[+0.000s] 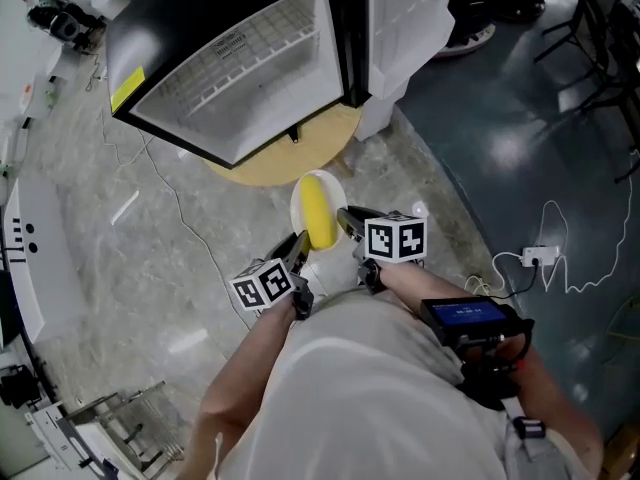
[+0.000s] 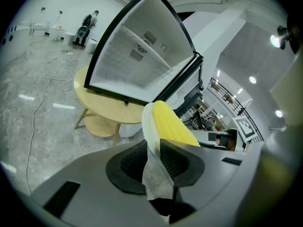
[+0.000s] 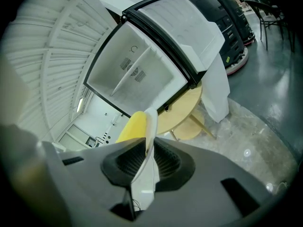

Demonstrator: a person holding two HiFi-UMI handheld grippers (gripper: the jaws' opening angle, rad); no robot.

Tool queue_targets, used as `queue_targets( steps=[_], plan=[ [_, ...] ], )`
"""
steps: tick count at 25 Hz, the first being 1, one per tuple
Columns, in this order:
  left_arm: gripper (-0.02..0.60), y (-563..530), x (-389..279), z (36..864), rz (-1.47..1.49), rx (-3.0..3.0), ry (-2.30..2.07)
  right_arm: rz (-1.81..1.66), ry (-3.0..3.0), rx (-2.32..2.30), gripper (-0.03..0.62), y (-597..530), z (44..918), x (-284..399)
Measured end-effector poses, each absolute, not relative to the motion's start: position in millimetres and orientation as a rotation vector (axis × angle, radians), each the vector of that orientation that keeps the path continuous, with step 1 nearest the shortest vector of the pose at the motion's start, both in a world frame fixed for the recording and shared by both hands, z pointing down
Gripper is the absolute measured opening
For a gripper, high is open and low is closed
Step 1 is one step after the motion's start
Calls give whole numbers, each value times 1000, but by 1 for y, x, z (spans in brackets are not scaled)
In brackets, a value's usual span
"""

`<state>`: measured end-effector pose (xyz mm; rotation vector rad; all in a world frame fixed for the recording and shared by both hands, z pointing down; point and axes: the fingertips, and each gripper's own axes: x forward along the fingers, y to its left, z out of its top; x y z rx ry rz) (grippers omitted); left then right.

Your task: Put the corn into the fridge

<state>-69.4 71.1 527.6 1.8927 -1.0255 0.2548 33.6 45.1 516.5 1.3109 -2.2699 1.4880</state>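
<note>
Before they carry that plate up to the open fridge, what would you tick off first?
1. Left gripper shut on the plate rim: ok.
2. Right gripper shut on the opposite rim: ok.
3. Corn lying on the plate: ok.
4. Fridge door open, opening towards the person: ok.
5. Plate held level: cannot tell.
6. Shelf inside wide enough for the plate: cannot tell.
</note>
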Motion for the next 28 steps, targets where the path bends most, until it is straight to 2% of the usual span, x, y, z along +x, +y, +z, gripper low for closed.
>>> queue_targets(
  steps=[16,28],
  plan=[
    [86,51,-39,532,218,1821,-1111,1506,-2279,1198,60,16,523,64],
    [84,31,-52,527,208,1811,-1140,1558,-2285,1166,60,-3,526,48]
  ],
)
